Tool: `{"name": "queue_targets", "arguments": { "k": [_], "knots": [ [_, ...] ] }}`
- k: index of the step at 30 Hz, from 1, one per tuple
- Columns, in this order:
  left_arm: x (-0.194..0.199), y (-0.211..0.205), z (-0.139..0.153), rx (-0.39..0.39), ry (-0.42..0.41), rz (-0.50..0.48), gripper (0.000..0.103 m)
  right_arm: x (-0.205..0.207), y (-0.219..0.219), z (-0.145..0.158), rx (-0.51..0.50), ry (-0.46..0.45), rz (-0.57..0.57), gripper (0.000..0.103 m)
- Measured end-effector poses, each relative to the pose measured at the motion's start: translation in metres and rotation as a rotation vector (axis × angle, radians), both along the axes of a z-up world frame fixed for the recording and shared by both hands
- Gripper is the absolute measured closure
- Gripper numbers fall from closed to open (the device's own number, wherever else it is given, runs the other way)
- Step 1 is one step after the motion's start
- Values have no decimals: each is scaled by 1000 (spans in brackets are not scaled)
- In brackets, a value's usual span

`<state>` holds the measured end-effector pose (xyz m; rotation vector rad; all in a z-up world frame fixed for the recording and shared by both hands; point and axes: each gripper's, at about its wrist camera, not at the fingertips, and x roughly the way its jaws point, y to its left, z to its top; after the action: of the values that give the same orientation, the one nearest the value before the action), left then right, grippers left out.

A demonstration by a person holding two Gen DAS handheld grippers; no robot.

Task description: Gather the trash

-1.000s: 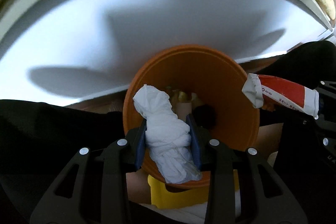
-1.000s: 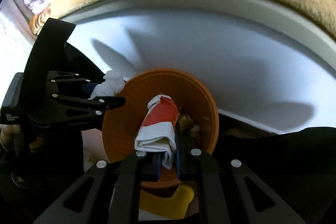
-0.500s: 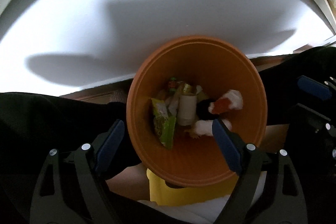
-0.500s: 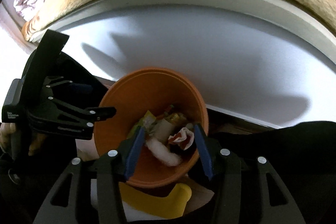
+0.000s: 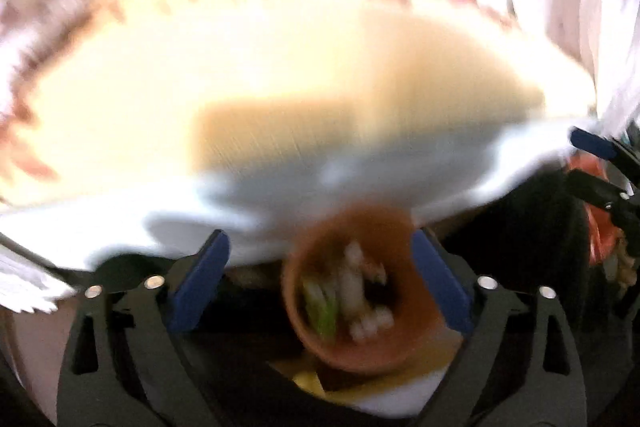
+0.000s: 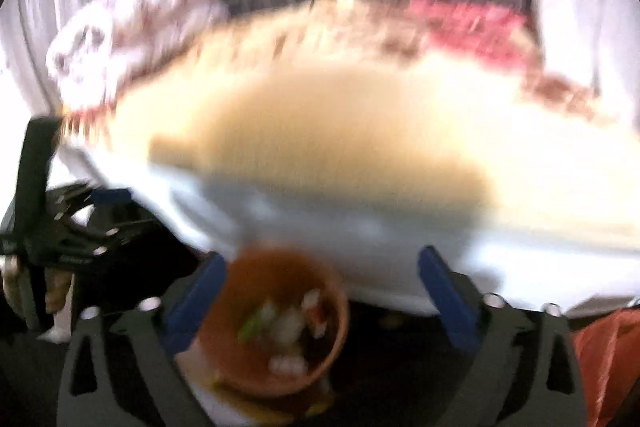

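Observation:
Both views are blurred by motion. An orange bin [image 5: 404,291] stands below my left gripper [image 5: 320,271], which is open and empty, its blue-padded jaws wide apart. Trash [image 5: 348,299] lies inside the bin: white tissue, a green wrapper and other scraps. In the right wrist view the same orange bin [image 6: 248,291] with trash [image 6: 288,323] sits low between the jaws of my right gripper [image 6: 324,287], also open and empty. The left gripper body [image 6: 48,227] shows at the left edge there, and a right gripper finger [image 5: 592,143] shows at the right edge of the left view.
A bed with a tan blanket [image 6: 340,123] and white frame [image 6: 380,247] fills the middle of both views. A floral quilt [image 6: 132,27] lies at its far left, a red cloth [image 6: 468,23] at far right. White curtains and a window stand behind. A red bag [image 6: 604,359] sits low right.
Both grippers opened and dropped the tissue and the red-white wrapper into the bin, then pulled back and tilted up fast, so the bin looks smaller and the bed top shows.

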<state>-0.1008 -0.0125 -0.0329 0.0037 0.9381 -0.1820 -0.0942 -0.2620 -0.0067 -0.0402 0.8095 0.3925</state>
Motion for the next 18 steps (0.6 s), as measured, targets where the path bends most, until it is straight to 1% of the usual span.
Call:
{"name": "queue_targets", "arguments": {
  "k": [2, 4, 5, 7, 9, 13, 18],
  "knots": [
    [11, 8, 34, -9, -114, 56, 9, 14, -16, 34, 7, -91, -79, 5],
    [30, 16, 62, -28, -193, 122, 9, 34, -20, 51, 9, -150, -140, 5],
    [37, 18, 69, -38, -212, 143, 9, 44, -19, 60, 3, -178, -169, 5],
    [56, 22, 82, -61, -225, 177, 9, 69, -17, 71, -34, -220, -241, 5],
    [78, 24, 90, -95, -237, 193, 9, 86, -17, 73, -32, -236, -284, 5],
    [94, 21, 91, -60, -260, 223, 9, 115, -15, 66, -58, -204, -365, 5],
    [103, 17, 86, -26, -257, 218, 9, 122, 2, 51, -100, -197, -366, 5]
  ]
}}
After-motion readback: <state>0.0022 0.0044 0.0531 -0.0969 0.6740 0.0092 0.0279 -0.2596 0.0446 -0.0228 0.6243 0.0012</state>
